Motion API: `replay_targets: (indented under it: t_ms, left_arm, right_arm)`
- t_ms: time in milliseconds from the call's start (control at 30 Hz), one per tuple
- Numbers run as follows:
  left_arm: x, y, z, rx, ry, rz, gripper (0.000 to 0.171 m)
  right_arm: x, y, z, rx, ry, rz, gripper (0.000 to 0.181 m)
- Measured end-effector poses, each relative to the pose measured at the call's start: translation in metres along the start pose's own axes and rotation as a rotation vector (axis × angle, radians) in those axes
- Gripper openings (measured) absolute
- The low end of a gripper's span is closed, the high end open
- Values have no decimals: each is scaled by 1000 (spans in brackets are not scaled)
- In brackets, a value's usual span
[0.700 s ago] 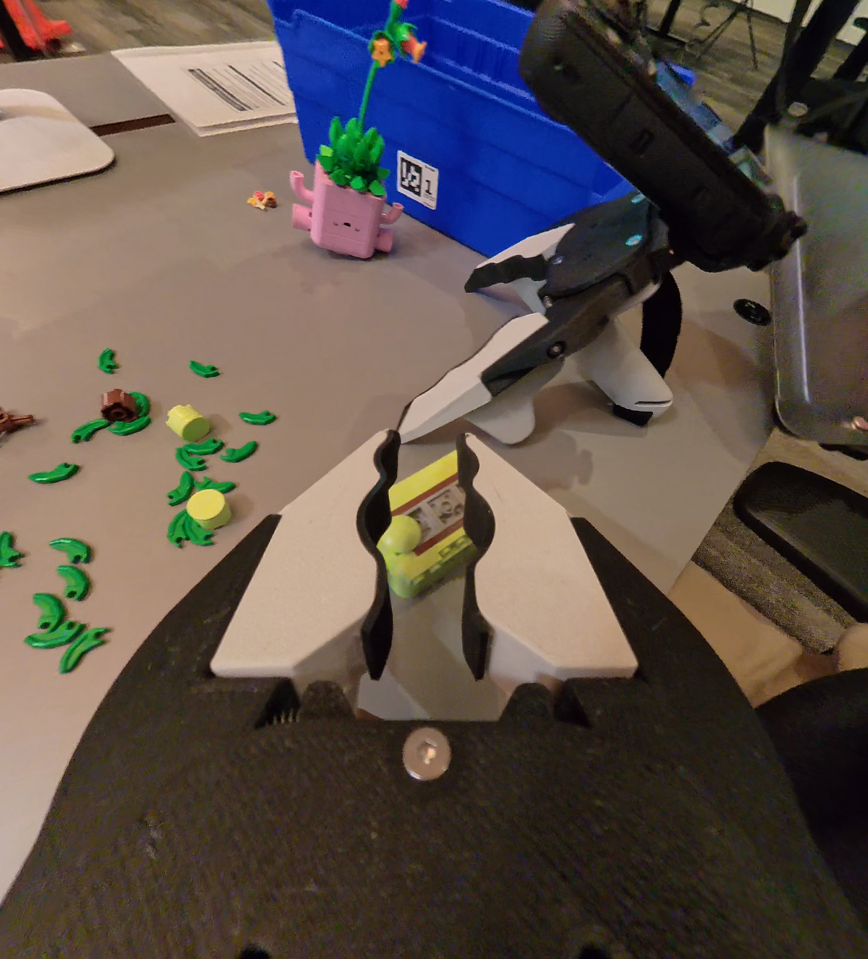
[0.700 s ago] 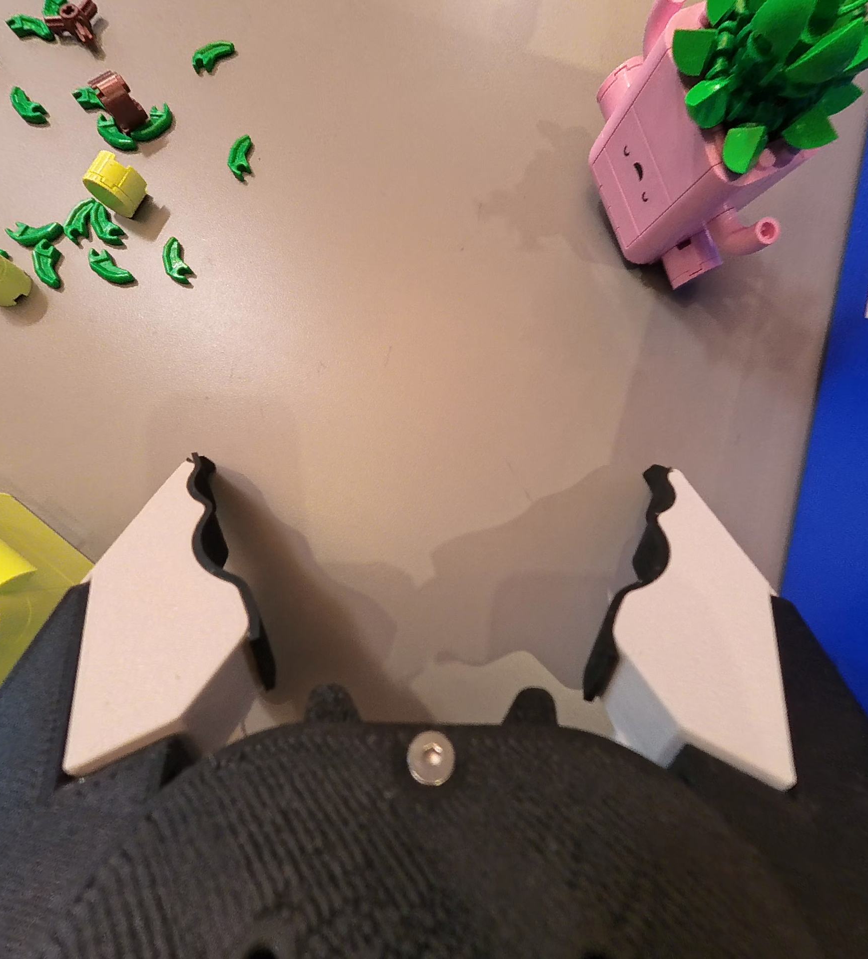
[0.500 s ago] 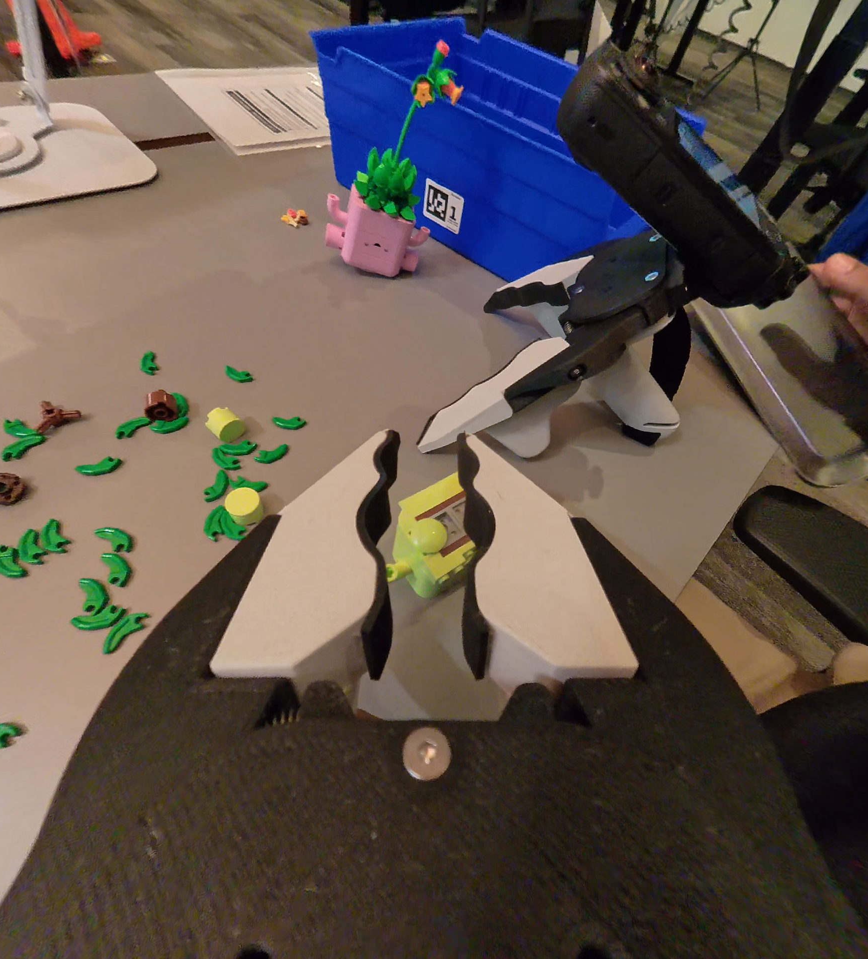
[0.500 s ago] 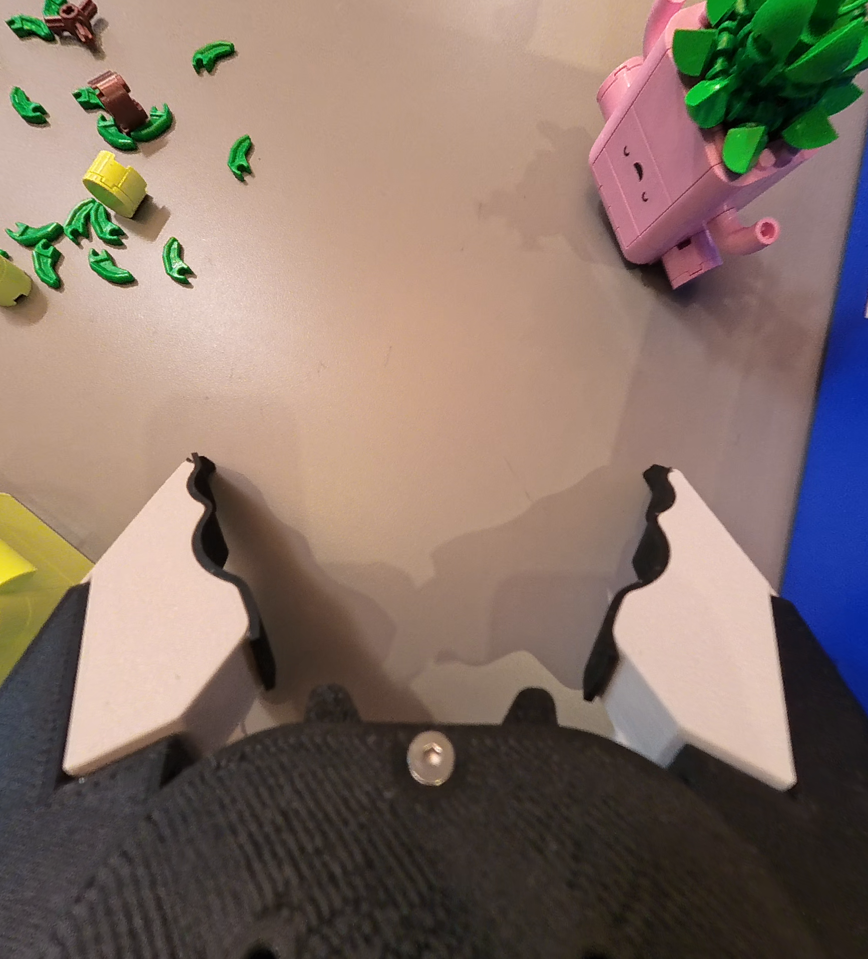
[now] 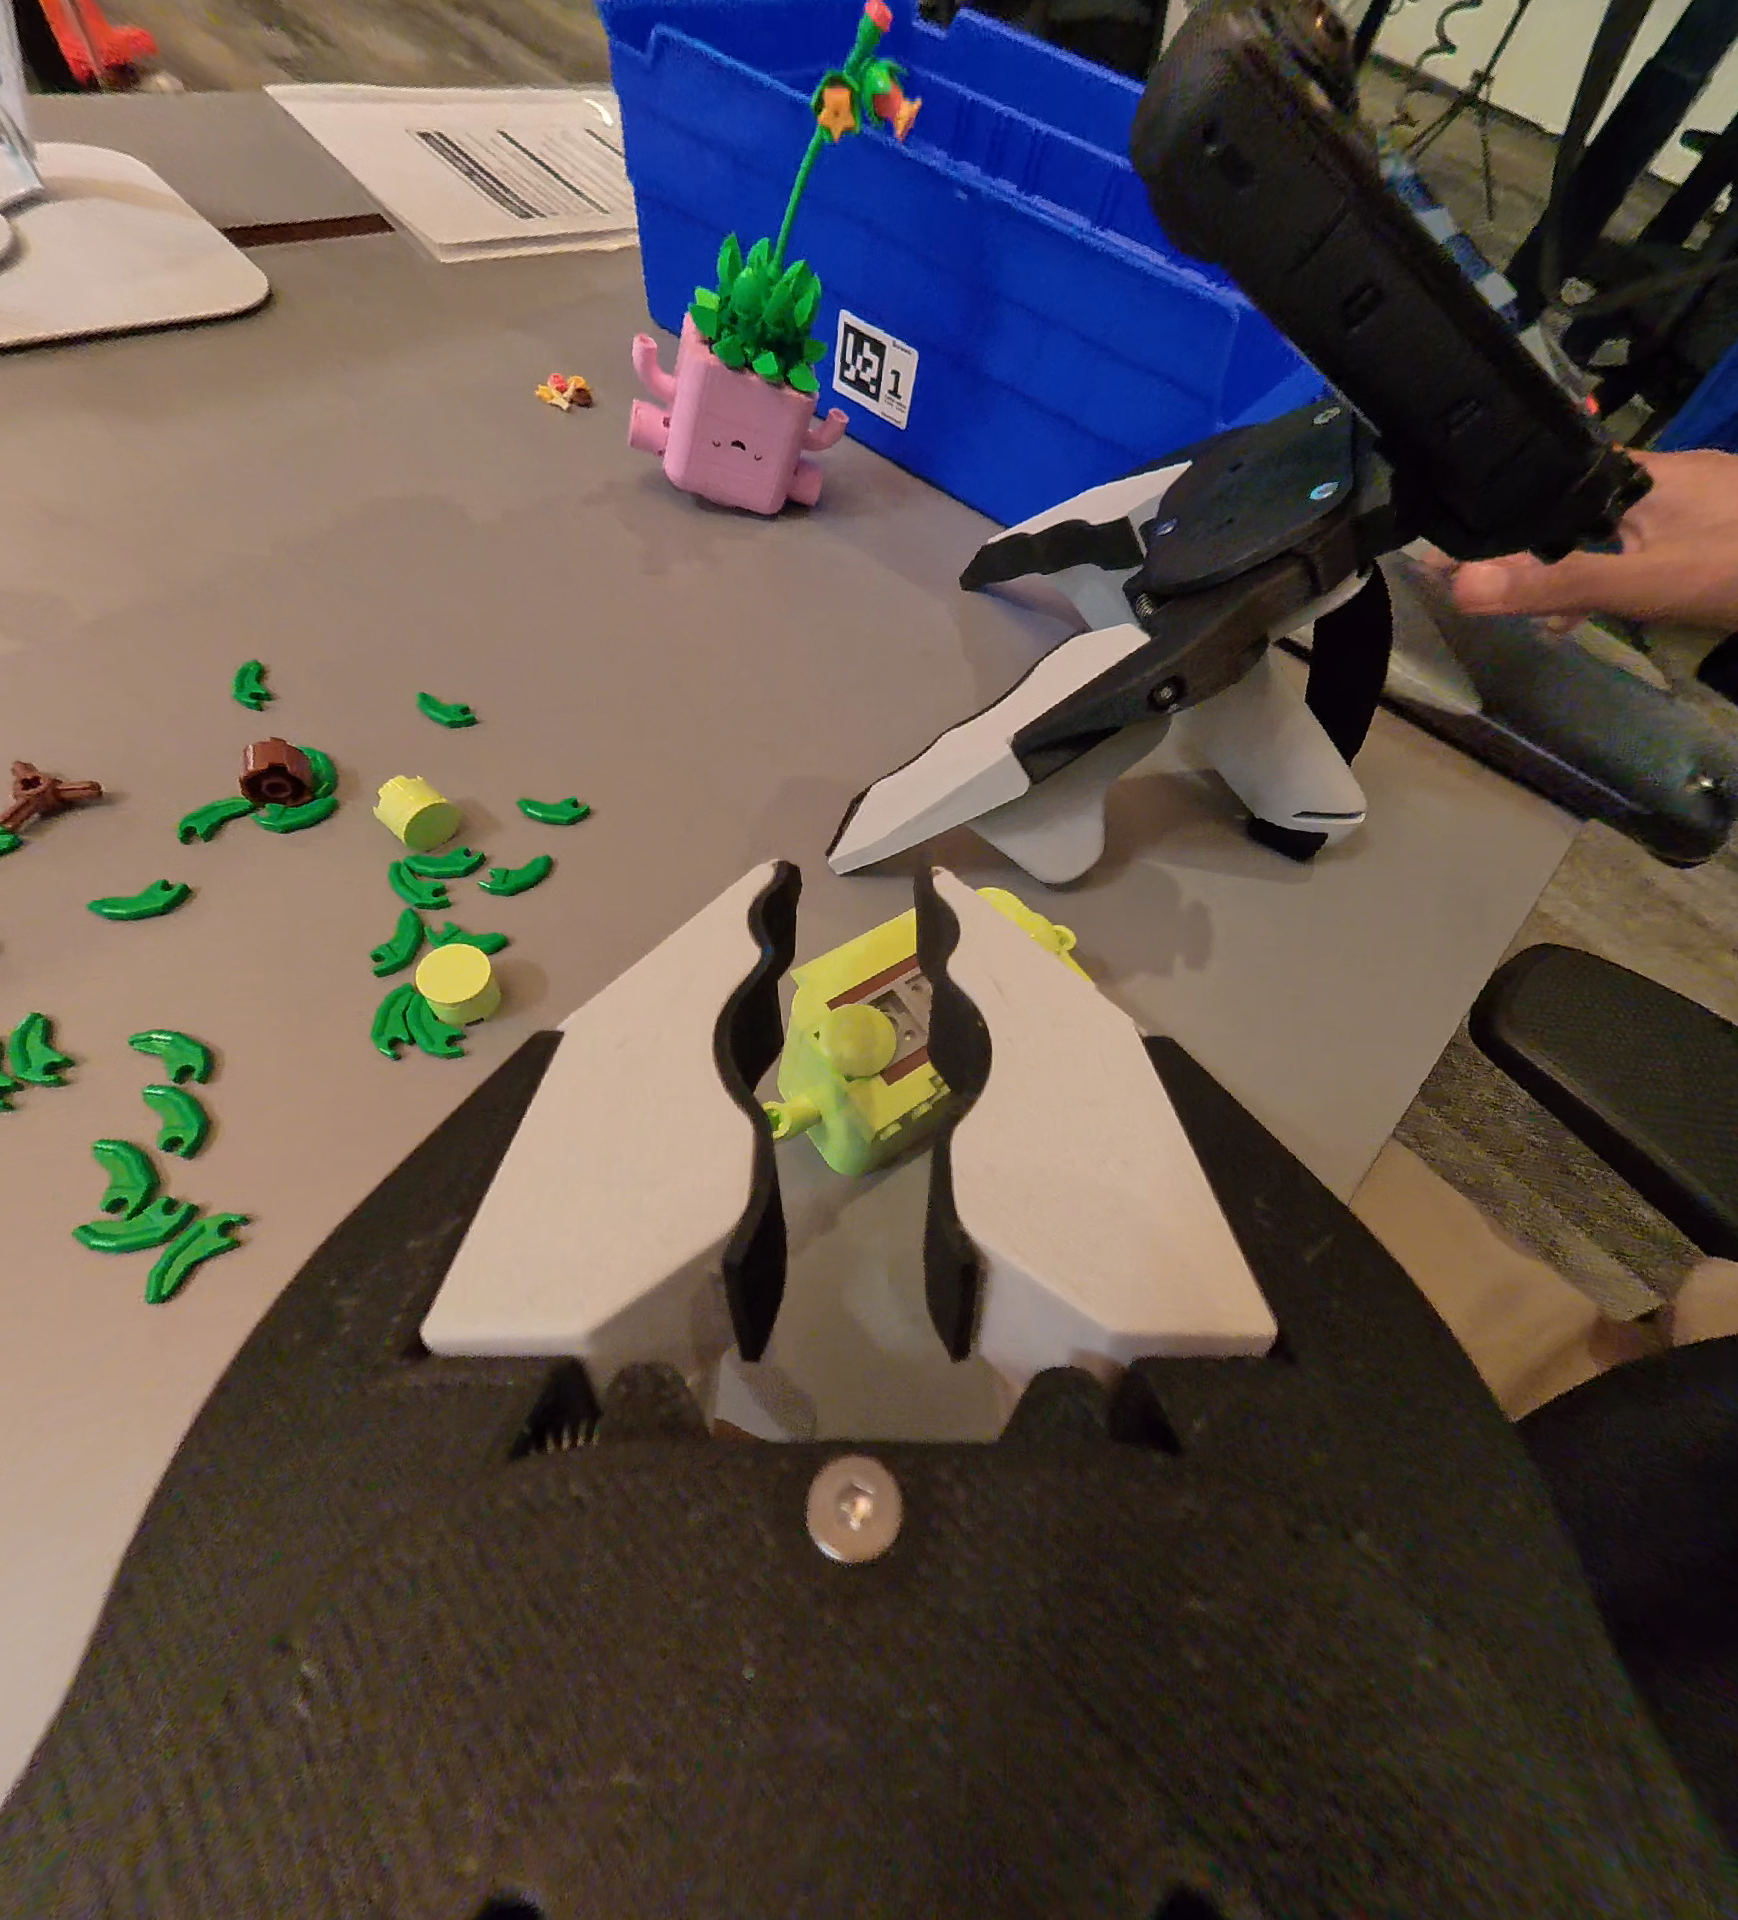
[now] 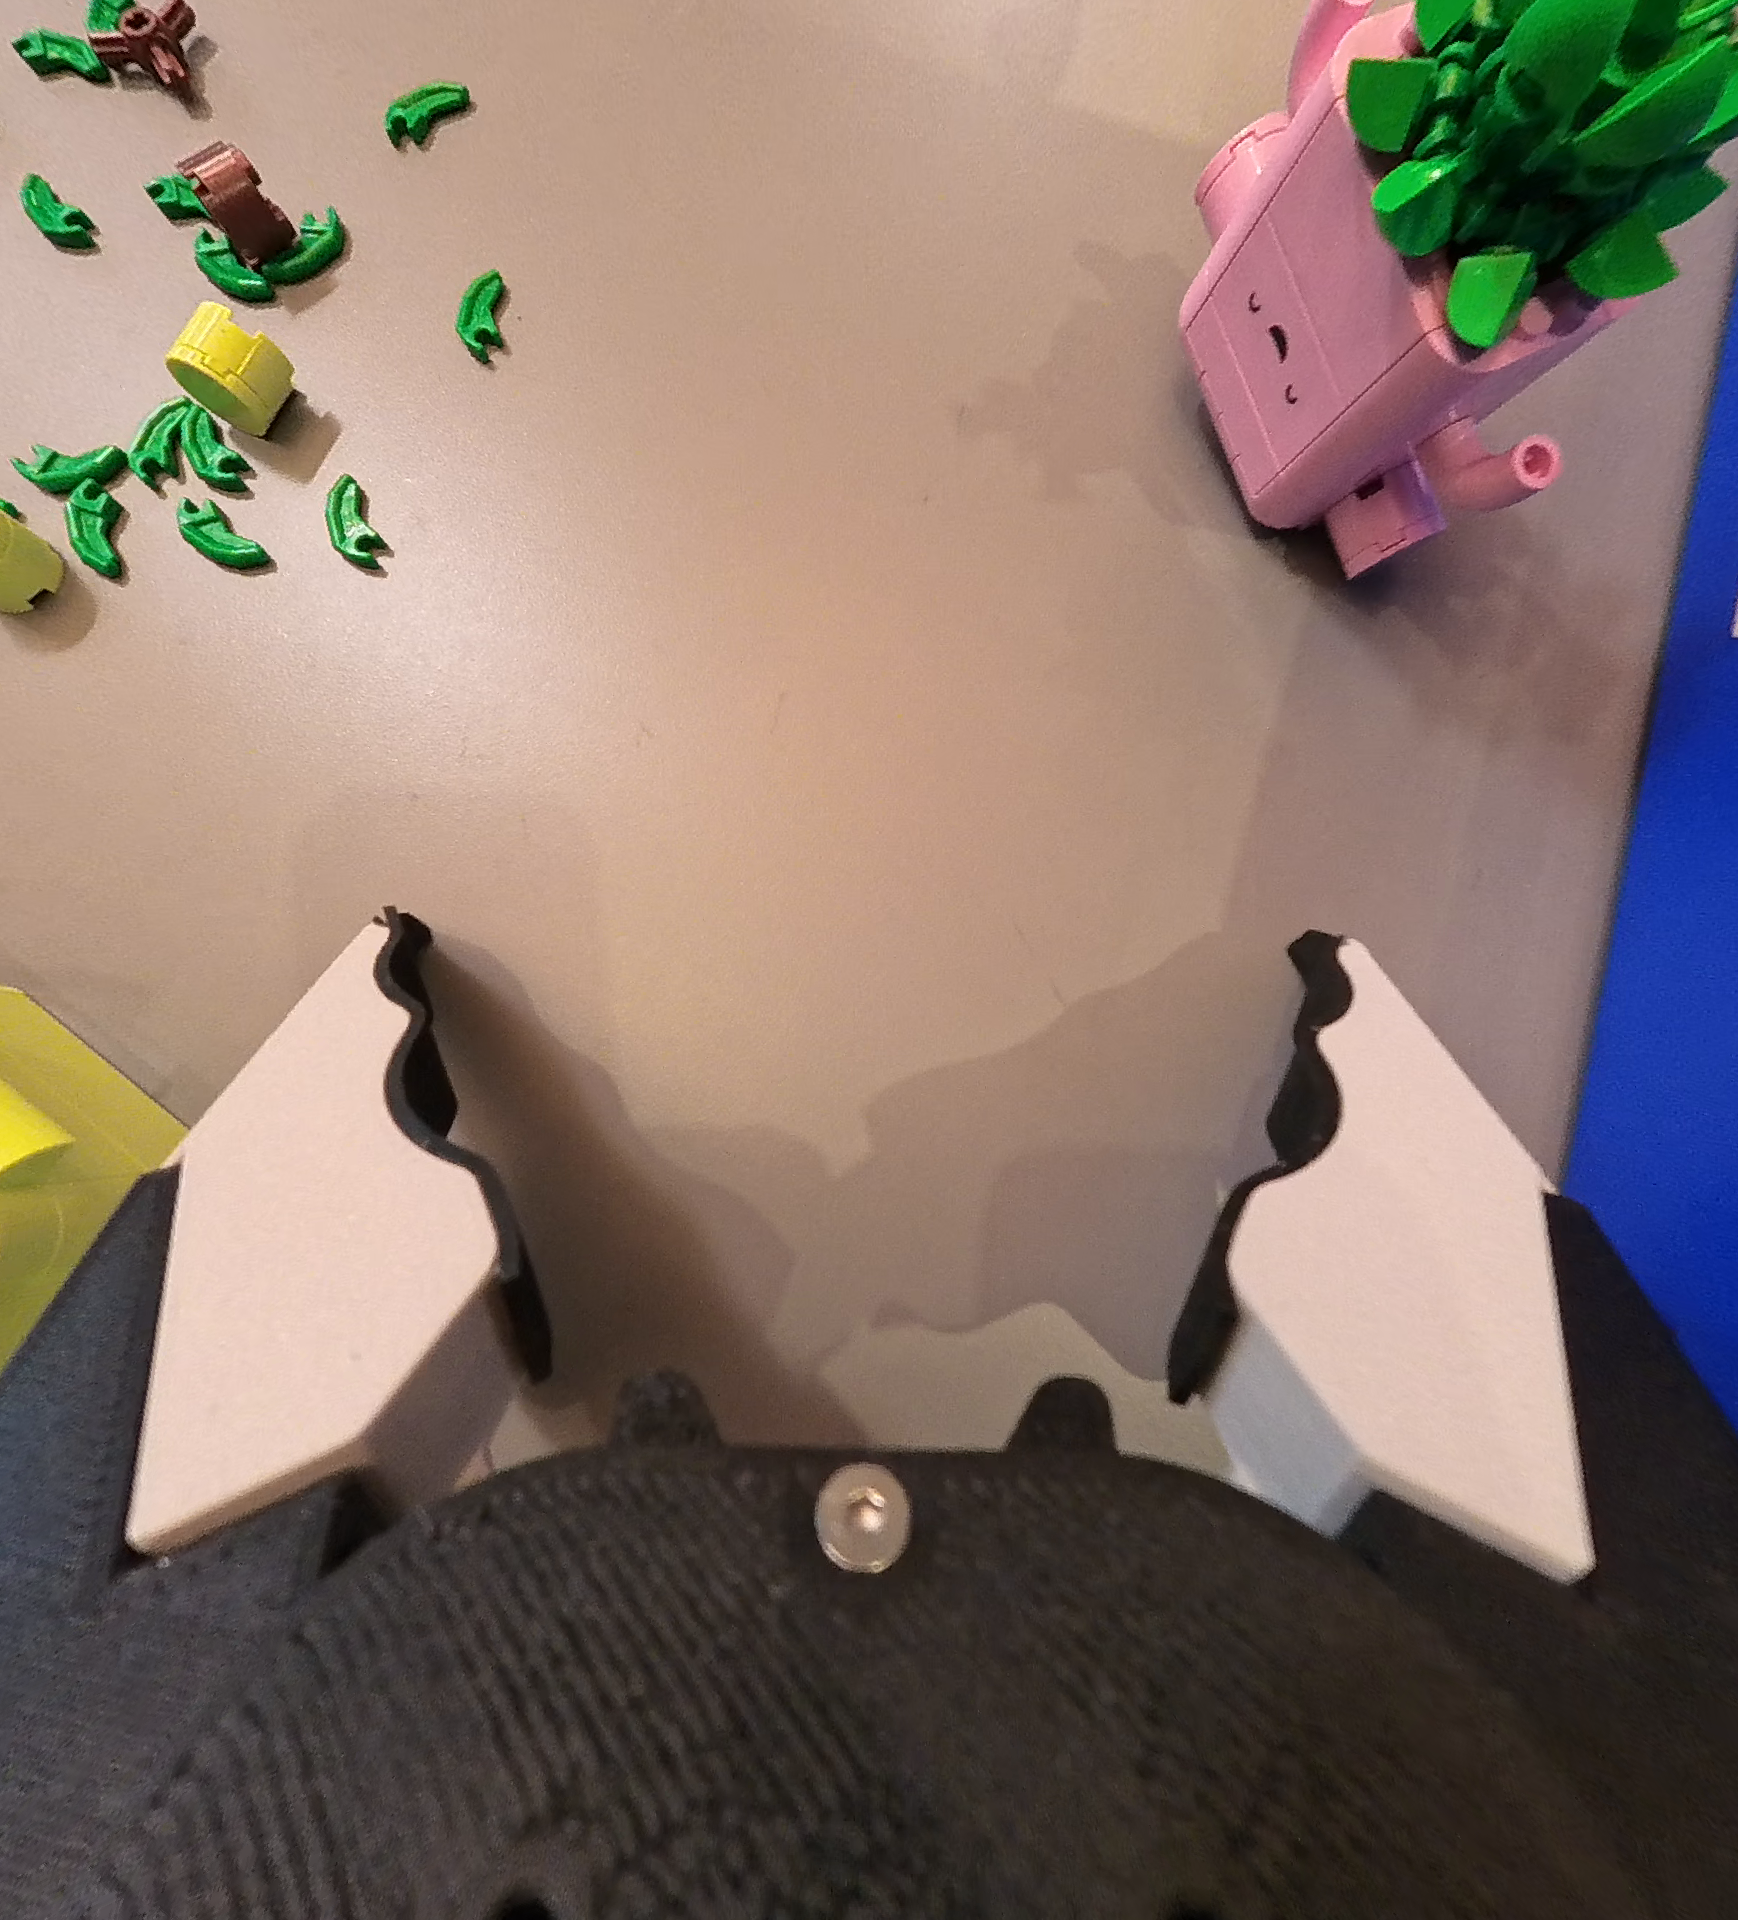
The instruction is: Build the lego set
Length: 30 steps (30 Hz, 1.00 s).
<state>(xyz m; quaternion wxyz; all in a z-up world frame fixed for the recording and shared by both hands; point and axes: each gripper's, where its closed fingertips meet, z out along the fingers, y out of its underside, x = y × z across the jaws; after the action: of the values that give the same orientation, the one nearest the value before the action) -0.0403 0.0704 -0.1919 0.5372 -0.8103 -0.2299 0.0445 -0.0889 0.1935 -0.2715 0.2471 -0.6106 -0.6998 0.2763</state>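
- Left gripper [image 5: 852, 914]: jaws nearly closed, with the lime pot [image 5: 870, 1070] showing in the narrow gap. Whether the pads actually grip it or merely frame it as it sits on the table [image 5: 429, 582] cannot be told.
- Right gripper [image 6: 860, 940]: parked on the table on its own stand, jaws spread wide and empty; a hand [image 5: 1696, 551] reaches in just behind it.
- Risk 1: if the hold on the pot is light, it probably slips or twists when a part is pressed in, because its side peg and rounded knob give the pads uneven faces.
- Risk 2: the right gripper's lower finger points at the pot from close by; lifting that gripper carelessly may knock the pot.
- Risk 3: the green leaves [image 5: 408, 1023] and lime cylinders [image 5: 457, 985] lie loose to the left; a sweep of the left gripper likely scatters them.
- Pink pot [image 6: 1343, 343]: finished, standing beside the blue bin [image 5: 1000, 291], well apart from the work.
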Motion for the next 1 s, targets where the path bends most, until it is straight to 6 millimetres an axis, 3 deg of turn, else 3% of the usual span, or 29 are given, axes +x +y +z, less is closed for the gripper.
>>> replay_targets:
  t_ms: [1000]
  left_arm:
    - [-17, 17, 13, -31, 34, -83, 22]
  right_arm:
    - [0, 0, 0, 0, 0, 0, 159]
